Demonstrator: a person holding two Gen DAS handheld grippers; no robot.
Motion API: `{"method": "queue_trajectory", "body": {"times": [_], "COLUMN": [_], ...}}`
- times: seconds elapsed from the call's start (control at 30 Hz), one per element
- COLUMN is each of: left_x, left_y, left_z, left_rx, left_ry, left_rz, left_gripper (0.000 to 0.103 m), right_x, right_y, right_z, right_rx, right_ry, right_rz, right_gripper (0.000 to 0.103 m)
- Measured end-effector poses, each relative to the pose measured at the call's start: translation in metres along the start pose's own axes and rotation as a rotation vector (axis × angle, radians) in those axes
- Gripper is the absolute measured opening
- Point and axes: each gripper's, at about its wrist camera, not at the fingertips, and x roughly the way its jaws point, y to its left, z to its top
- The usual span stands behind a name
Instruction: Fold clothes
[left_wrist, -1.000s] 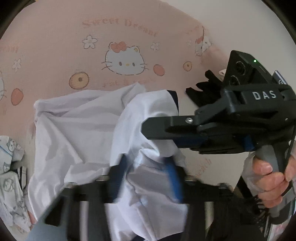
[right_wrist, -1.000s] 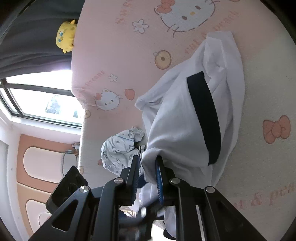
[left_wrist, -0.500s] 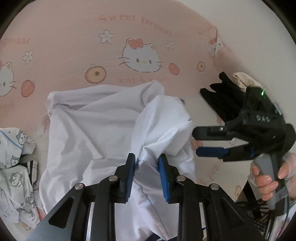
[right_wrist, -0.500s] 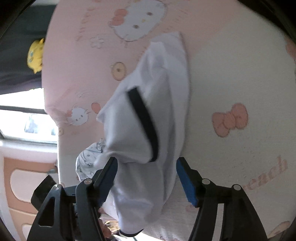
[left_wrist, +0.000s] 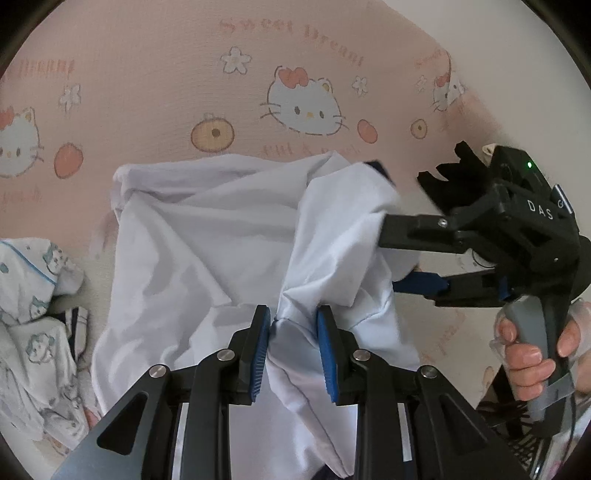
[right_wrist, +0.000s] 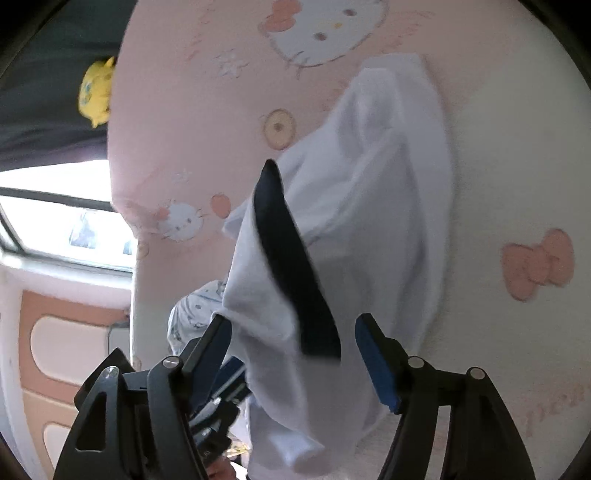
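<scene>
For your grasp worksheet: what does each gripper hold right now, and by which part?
The left gripper pinches a bunched fold of the white shirt near its lower middle. The right gripper is open around the dark-trimmed sleeve, holding nothing.

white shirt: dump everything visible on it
The white shirt looks like thin, soft cloth, crumpled in loose folds on the pink cartoon-print bedsheet. One dark navy band edges a raised flap. The left tool grips a bunched fold near the front; the right tool stands open around the banded flap. A patterned garment lies beside it.
</scene>
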Motion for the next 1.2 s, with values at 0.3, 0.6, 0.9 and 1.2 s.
{"method": "queue_trajectory", "body": {"times": [0.3, 0.6, 0.9, 1.2], "left_x": [-0.008, -0.016, 0.014, 0.013], "left_y": [0.004, -0.037, -0.057, -0.070], "left_z": [0.003, 0.002, -0.019, -0.032], "left_rx": [-0.092, 0.029, 0.075, 0.151], "left_ry": [0.054, 0.026, 0.088, 0.070], "left_rz": [-0.112, -0.118, -0.131, -0.192], "left_gripper": [0.047, 0.071, 0.060, 0.015], "right_x": [-0.016, -0.051, -0.072, -0.102], "right_y": [0.038, 0.050, 0.040, -0.002], "right_z": [-0.005, -0.003, 0.003, 0.007], "right_rx": [-0.256, -0.286, -0.250, -0.118], "right_ry": [-0.024, -0.102, -0.128, -0.191], "right_rz": [-0.119, -0.152, -0.196, -0.239], "right_gripper": [0.023, 0.014, 0.014, 0.014]}}
